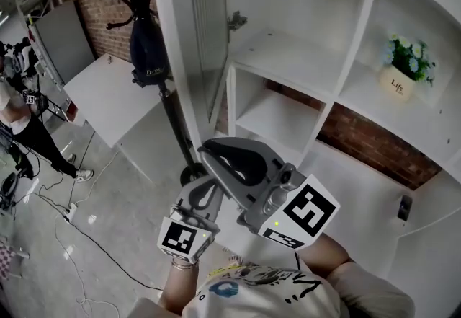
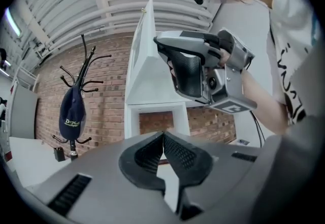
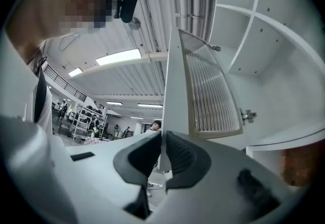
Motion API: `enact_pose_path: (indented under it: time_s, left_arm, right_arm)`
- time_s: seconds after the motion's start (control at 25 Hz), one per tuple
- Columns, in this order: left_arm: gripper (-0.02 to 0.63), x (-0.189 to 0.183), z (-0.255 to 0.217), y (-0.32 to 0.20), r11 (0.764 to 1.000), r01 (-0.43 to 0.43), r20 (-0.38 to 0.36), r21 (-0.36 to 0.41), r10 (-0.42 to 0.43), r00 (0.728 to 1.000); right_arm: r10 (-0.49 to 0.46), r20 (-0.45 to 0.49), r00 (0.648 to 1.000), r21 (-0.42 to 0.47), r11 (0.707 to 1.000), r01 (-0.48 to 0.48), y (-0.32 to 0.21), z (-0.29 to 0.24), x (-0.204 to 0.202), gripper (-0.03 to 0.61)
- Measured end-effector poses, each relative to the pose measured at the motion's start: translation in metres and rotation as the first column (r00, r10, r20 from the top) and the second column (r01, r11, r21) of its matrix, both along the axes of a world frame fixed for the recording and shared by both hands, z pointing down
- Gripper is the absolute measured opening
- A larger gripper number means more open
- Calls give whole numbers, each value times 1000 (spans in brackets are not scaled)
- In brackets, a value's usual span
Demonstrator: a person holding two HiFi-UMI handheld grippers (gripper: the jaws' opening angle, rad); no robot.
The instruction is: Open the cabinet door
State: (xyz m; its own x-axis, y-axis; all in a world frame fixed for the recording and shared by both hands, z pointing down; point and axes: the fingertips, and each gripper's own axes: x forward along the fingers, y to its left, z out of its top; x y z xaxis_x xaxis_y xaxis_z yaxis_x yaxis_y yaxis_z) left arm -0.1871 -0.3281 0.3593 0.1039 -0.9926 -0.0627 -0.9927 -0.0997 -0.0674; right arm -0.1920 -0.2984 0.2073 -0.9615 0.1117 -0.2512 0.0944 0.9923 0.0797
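Note:
The white cabinet door point(image 1: 205, 28) with its ribbed glass panel stands swung out from the shelf unit, its hinge point(image 1: 236, 19) showing. In the right gripper view the door point(image 3: 208, 91) rises just beyond the jaws, apart from them. My right gripper point(image 1: 205, 145) is drawn back near my chest and points at the door's lower edge, jaws all but together with nothing between them. My left gripper point(image 1: 210, 185) sits below and left of it, shut and empty. The left gripper view shows its closed jaws point(image 2: 163, 134), the right gripper point(image 2: 175, 60) above them and the door point(image 2: 144, 55) edge-on.
A coat rack holding a dark cap point(image 1: 148, 42) stands left of the door by the brick wall. A potted plant point(image 1: 407, 64) sits on a right shelf point(image 1: 374, 104). A white table point(image 1: 108, 93), floor cables and a person point(image 1: 29, 129) are at the left.

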Motion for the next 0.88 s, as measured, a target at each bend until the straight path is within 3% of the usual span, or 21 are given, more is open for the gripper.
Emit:
enact_pose_path:
  time_s: [0.48, 0.68, 0.88]
  left_arm:
    - [14, -60, 16, 37, 980, 191, -18, -56, -192, 981]
    - [14, -68, 7, 38, 980, 199, -16, -21, -199, 980]
    - [14, -72, 9, 37, 977, 207, -10, -49, -207, 978]
  right_arm:
    - [-119, -6, 993, -19, 993, 119, 21, 3, -53, 41]
    - [-122, -13, 992, -18, 992, 122, 19, 5, -63, 35]
    - [-89, -11, 996, -26, 996, 88, 10, 9, -57, 35]
